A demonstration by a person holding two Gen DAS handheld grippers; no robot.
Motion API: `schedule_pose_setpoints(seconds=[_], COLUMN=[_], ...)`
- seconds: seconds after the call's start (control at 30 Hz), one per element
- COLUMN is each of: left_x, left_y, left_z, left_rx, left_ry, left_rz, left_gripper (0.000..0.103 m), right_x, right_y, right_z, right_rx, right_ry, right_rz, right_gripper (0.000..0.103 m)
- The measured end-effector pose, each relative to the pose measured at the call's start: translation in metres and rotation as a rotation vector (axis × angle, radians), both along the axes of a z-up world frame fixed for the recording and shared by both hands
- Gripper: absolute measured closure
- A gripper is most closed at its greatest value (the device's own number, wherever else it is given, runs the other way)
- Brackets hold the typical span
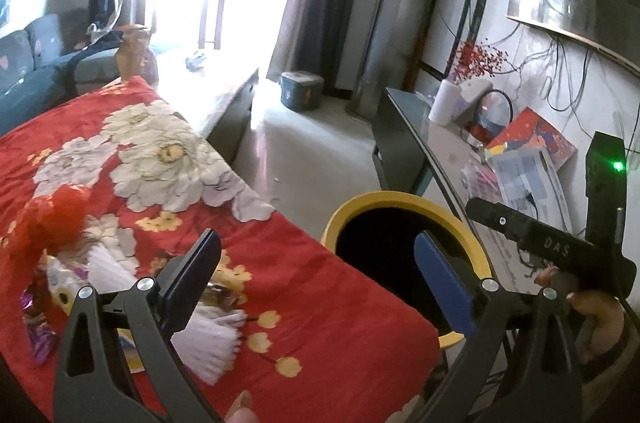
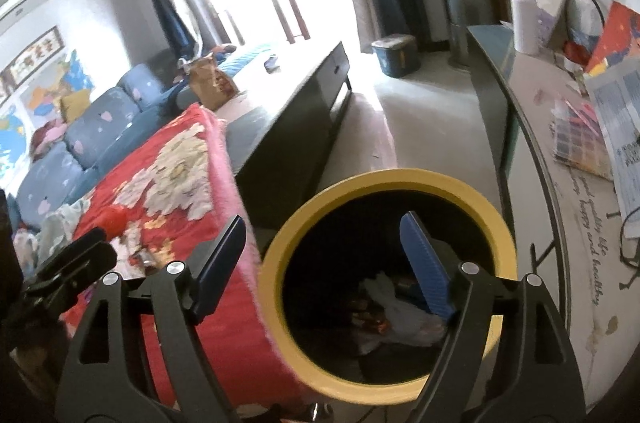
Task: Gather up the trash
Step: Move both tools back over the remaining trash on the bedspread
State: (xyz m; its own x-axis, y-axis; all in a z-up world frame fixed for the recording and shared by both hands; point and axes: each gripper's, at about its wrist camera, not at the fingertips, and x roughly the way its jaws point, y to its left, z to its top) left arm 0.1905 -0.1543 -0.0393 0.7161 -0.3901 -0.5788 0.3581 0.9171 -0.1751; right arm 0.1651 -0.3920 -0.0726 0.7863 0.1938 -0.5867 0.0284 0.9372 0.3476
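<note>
Both tongs gape empty; wrappers (image 1: 60, 287) lie at the red cloth's (image 1: 312, 287) near edge, left of the left tongs (image 1: 316, 275), far from the right tongs (image 2: 324, 251) over the bin (image 2: 384, 263)

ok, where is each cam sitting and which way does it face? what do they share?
Left wrist: on the left gripper, above the red floral blanket, facing the window; its open fingers, the other gripper and a hand show.
Right wrist: on the right gripper, open, looking down into the yellow-rimmed bin at trash; the other gripper's body shows at the left edge.
Shared: bin, blanket, side table, window.
</note>
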Motion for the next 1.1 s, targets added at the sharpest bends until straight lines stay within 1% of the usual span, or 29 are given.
schedule_pose_setpoints(seconds=[0.3,0.63,1.1], left_x=[-0.006,-0.010,-0.016], left_y=[0.023,0.053,0.095], left_z=[0.010,0.012,0.016], left_rx=[-0.008,-0.022,-0.056], left_ry=[-0.028,-0.042,-0.056], left_rz=[0.056,0.117,0.201], left_gripper=[0.009,0.009,0.009], right_x=[-0.006,-0.015,-0.023], right_y=[0.031,0.067,0.112], right_z=[0.015,0.026,0.032], right_rx=[-0.024,-0.076,-0.115], right_ry=[-0.043,-0.073,-0.074], right_rz=[0.075,0.157,0.250], right_gripper=[0.032,0.031,0.031])
